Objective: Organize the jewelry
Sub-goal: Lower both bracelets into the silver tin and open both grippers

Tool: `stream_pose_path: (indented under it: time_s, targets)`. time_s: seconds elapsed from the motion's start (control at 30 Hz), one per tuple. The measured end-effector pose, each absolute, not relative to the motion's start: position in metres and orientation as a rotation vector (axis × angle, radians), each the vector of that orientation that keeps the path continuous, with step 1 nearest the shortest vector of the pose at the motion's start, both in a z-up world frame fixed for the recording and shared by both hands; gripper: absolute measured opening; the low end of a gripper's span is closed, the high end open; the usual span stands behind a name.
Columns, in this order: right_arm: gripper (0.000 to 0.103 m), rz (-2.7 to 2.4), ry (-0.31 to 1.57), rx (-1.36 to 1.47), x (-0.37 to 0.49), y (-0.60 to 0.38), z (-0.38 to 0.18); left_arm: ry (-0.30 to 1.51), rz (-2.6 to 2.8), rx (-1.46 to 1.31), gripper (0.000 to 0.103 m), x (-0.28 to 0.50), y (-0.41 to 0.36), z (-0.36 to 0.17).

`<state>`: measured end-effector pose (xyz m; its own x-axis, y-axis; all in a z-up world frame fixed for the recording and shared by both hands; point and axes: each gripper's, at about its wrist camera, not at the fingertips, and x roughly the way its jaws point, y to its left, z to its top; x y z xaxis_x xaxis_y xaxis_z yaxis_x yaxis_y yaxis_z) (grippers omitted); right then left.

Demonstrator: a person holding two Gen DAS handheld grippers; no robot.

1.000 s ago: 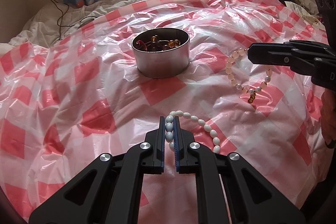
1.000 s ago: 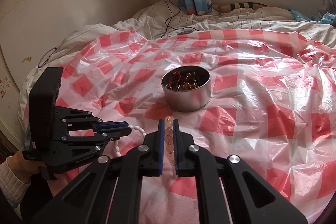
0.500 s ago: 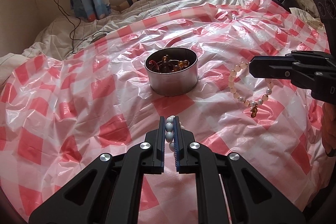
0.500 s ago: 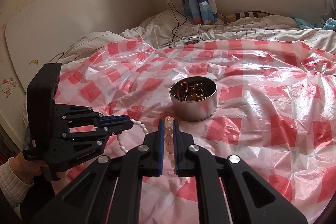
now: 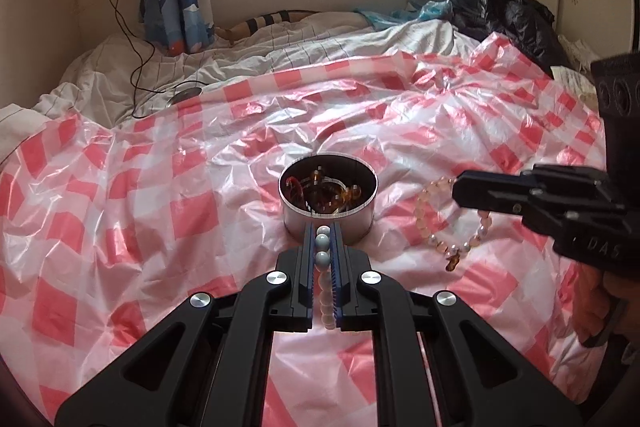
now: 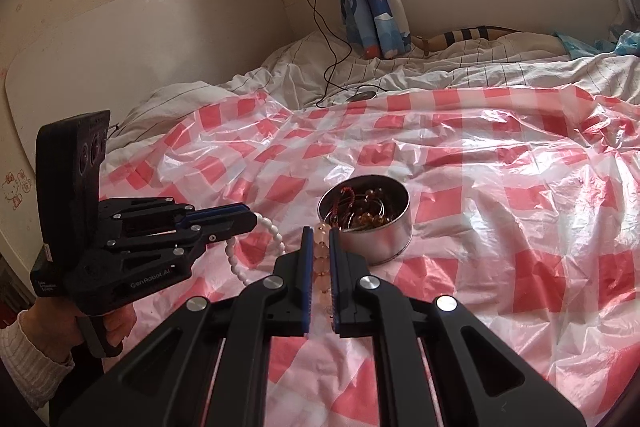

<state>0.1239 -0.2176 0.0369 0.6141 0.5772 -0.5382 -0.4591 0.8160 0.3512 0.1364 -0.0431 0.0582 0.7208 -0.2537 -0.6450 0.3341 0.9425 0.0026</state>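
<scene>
white bead bracelet (image 5: pixel 322 267) pinched between left gripper (image 5: pixel 322 231) jaws, dangling below.

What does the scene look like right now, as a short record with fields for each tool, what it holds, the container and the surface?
left tool: shut on the white bead bracelet, which hangs clear of the sheet
right tool: shut on the pink bead bracelet, which dangles with a small amber charm
container: round metal tin, open-topped, already holding amber and red jewelry
position: both tools near the tin, neither bracelet over it yet
surface: red-and-white checked plastic sheet spread over a bed
</scene>
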Motion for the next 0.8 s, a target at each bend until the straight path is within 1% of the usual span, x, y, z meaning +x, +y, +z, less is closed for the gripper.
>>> stream_pose_path:
  time_s: [0.1, 0.2, 0.3, 0.37, 0.47, 0.53, 0.6, 0.63, 0.67, 0.73, 0.8]
  targets:
    - [0.008, 0.588, 0.669, 0.212, 0.142, -0.221, 0.043, 0.679, -0.345, 0.066, 0.006, 0.163, -0.046, 0.07]
    - [0.008, 0.573, 0.668, 0.22, 0.163, -0.221, 0.043, 0.687, -0.365, 0.009, 0.006, 0.193, -0.05, 0.067]
    - [0.008, 0.551, 0.67, 0.214, 0.185, -0.218, 0.041, 0.719, -0.404, -0.067, 0.006, 0.22, -0.052, 0.052]
    - [0.008, 0.546, 0.674, 0.226, 0.199, -0.216, 0.038, 0.802, -0.424, -0.092, 0.007, 0.241, -0.055, 0.032]
    - [0.008, 0.557, 0.691, 0.257, 0.219, -0.21, 0.029, 0.878, -0.366, -0.058, 0.007, 0.259, -0.057, 0.008]
    - [0.008, 0.553, 0.702, 0.242, 0.228, -0.2, 0.023, 0.877, -0.346, -0.053, 0.008, 0.26, -0.051, 0.005]
    - [0.008, 0.532, 0.722, 0.191, 0.235, -0.186, 0.013, 0.863, -0.325, -0.07, 0.015, 0.257, -0.039, 0.007]
    - [0.008, 0.524, 0.738, 0.164, 0.238, -0.178, 0.007, 0.853, -0.314, -0.086, 0.022, 0.255, -0.033, 0.009]
    - [0.008, 0.515, 0.765, 0.136, 0.241, -0.171, -0.001, 0.846, -0.304, -0.098, 0.025, 0.252, -0.026, 0.011]
    - [0.008, 0.497, 0.817, 0.08, 0.247, -0.157, -0.016, 0.844, -0.298, -0.112, 0.027, 0.246, -0.016, 0.014]
    - [0.009, 0.496, 0.881, 0.024, 0.252, -0.147, -0.03, 0.84, -0.294, -0.126, 0.033, 0.238, -0.008, 0.019]
